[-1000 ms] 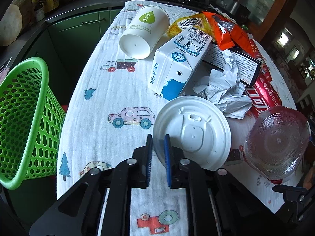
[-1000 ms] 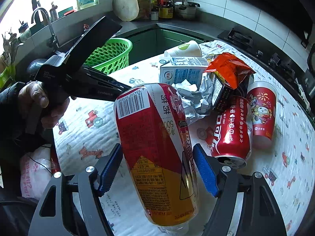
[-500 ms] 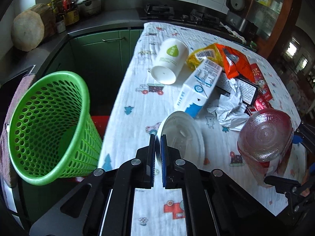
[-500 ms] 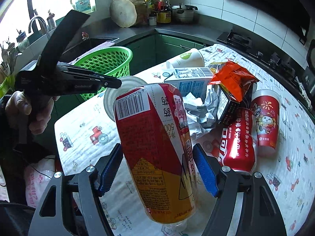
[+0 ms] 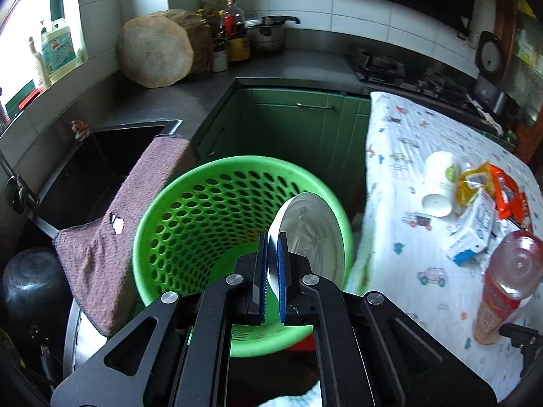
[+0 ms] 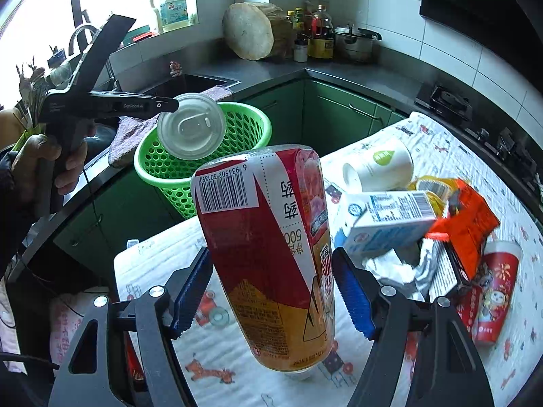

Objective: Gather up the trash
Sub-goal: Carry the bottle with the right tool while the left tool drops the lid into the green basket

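Observation:
My left gripper [image 5: 272,240] is shut on the edge of a white plastic cup lid [image 5: 310,234] and holds it over the mouth of the green perforated basket [image 5: 203,210]. In the right wrist view the lid [image 6: 191,131] hangs at the left gripper's tip above the basket [image 6: 244,129]. My right gripper [image 6: 271,278] is shut on a red and yellow plastic bottle [image 6: 268,244], held upside down above the table's near corner. That bottle also shows in the left wrist view [image 5: 505,288].
On the patterned tablecloth [image 6: 441,142] lie a white paper cup [image 6: 376,166], a milk carton [image 6: 383,220], orange snack bags [image 6: 468,217], crumpled paper [image 6: 397,264] and a red cup [image 6: 492,291]. A brown towel [image 5: 118,220] hangs over the sink edge beside the basket.
My left gripper has carried the lid off the table, leftward, to above the basket. The right gripper has kept hold of the bottle and moved little.

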The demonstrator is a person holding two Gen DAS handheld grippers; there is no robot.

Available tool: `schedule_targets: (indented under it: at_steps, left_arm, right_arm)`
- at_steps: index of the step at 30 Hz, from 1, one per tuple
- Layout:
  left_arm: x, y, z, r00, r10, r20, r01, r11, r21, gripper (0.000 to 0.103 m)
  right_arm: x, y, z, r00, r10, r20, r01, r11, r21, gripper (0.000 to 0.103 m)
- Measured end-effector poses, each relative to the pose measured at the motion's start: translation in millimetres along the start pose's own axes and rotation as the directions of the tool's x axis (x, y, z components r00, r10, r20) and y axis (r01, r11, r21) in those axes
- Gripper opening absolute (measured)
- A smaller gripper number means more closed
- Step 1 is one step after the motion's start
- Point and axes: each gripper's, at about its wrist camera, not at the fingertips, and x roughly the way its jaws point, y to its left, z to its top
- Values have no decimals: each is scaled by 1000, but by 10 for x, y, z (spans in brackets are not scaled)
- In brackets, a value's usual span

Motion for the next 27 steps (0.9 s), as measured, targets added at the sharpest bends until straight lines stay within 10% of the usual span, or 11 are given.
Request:
schedule_targets:
  at_steps: [27]
  left_arm:
    - [1343, 882, -287, 961, 50, -271, -81, 991, -107, 8]
  right_arm:
    - [1416, 621, 1330, 997, 27, -69, -36, 991, -126, 68]
